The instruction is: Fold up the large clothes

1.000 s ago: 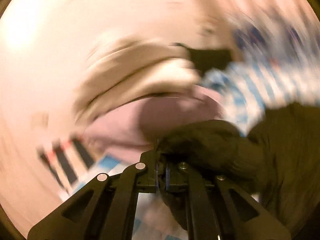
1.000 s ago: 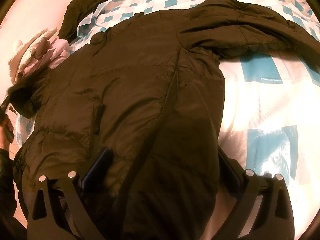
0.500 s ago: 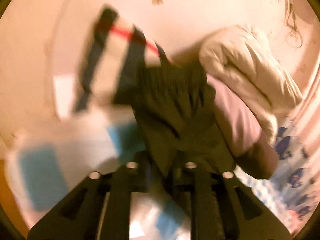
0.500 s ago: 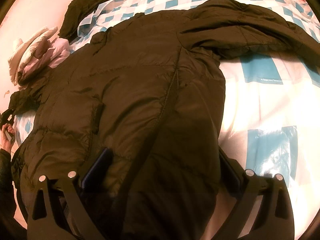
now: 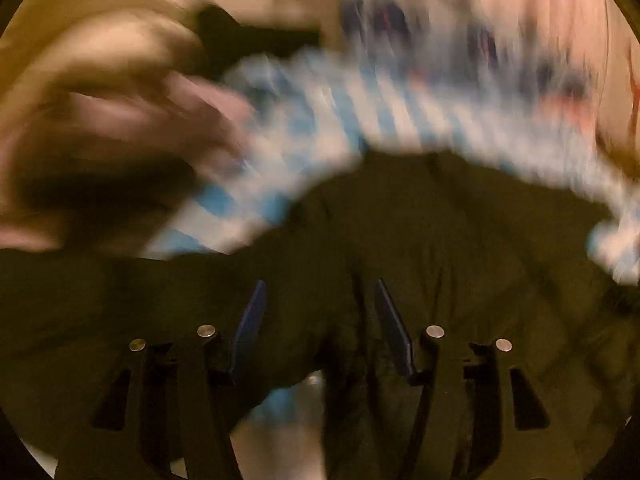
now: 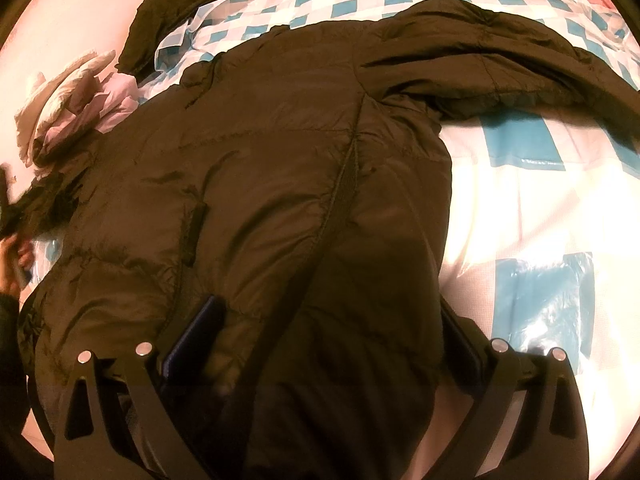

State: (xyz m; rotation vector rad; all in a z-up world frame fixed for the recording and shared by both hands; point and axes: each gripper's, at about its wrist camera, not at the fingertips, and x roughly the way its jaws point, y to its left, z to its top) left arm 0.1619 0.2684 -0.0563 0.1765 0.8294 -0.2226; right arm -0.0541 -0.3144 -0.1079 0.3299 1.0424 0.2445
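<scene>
A big dark olive puffer jacket (image 6: 280, 168) lies spread on a blue and white checked bedcover (image 6: 540, 208), one sleeve (image 6: 500, 60) stretched to the right. My right gripper (image 6: 328, 320) stands wide at the hem, and the thick fabric fills the gap between its fingers (image 6: 196, 332). In the blurred left wrist view my left gripper (image 5: 320, 300) hangs over the jacket (image 5: 440, 248) with its jaws opening, dark fabric below them and nothing pinched. A hand (image 6: 12, 256) shows at the jacket's left edge.
A heap of white and pink clothes (image 6: 72, 92) lies at the far left against the wall. Another dark garment (image 6: 180, 12) sits at the bed's top left corner. Bare checked cover stretches to the right of the jacket.
My left gripper let go of the dark sleeve end it was pinching, and its jaws spread. It swung fast and now hangs over the jacket's body. The right gripper and the jacket's hem stayed put.
</scene>
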